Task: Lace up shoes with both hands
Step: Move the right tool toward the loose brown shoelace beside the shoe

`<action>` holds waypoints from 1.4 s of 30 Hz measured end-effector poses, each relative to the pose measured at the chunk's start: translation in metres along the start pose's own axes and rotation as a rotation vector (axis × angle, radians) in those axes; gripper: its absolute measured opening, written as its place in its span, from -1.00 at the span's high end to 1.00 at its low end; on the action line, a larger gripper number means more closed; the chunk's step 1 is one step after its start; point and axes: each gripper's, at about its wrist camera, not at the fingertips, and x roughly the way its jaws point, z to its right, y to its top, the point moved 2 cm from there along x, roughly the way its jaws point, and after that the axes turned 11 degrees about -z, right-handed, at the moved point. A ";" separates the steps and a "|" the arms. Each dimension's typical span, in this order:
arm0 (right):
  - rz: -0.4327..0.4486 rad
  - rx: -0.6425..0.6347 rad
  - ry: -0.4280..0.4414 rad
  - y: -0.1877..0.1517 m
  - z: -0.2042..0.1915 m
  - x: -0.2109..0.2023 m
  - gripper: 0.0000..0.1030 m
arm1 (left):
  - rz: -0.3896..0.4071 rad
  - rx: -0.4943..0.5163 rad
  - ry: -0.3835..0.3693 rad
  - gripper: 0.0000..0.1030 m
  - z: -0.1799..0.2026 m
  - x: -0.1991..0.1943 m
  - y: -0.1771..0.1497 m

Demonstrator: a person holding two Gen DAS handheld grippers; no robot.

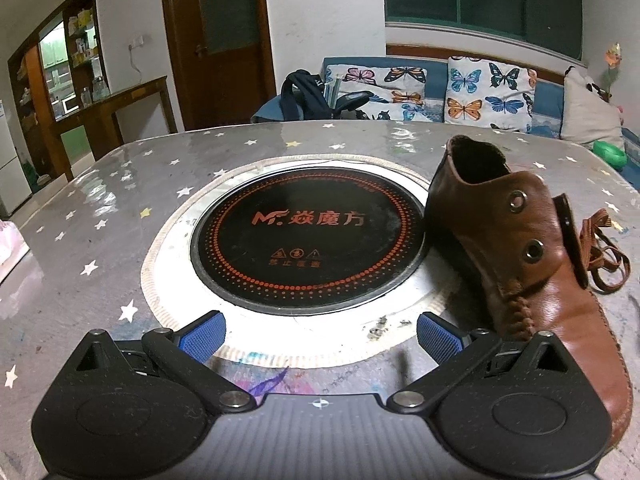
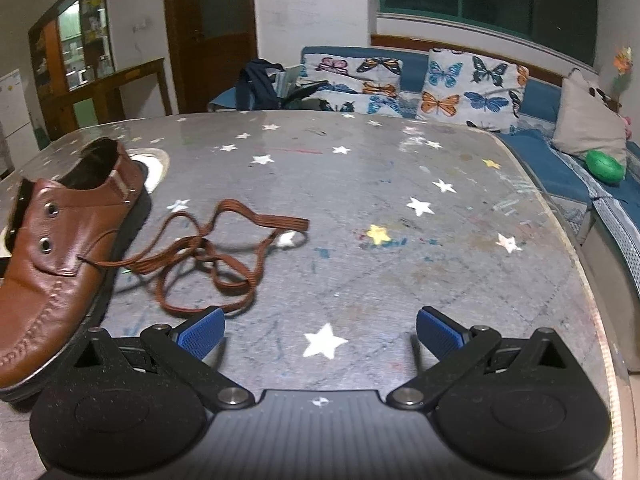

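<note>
Living room around a star-patterned table [image 2: 400,208]

A round black cooktop [image 1: 306,236] is sitting in the table; butterfly cushions [image 1: 490,92] are leaning on the blue sofa [image 2: 540,148], and a green ball [image 2: 605,166] is resting there.

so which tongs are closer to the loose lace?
The right tongs: the brown flat shoelace coils just ahead of their left pad; the left tongs face the black round hob.
</note>
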 end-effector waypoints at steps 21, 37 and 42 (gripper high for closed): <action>-0.016 -0.175 0.060 0.014 -0.052 0.015 -0.73 | 0.011 0.020 -0.026 -1.00 0.005 -0.010 0.001; 0.035 -0.159 0.018 0.032 -0.024 0.001 -0.26 | 0.004 0.034 -0.035 -1.00 0.009 -0.004 0.005; 0.031 -0.195 0.078 0.047 -0.034 0.012 0.04 | 0.003 0.046 -0.037 -1.00 0.011 -0.004 0.005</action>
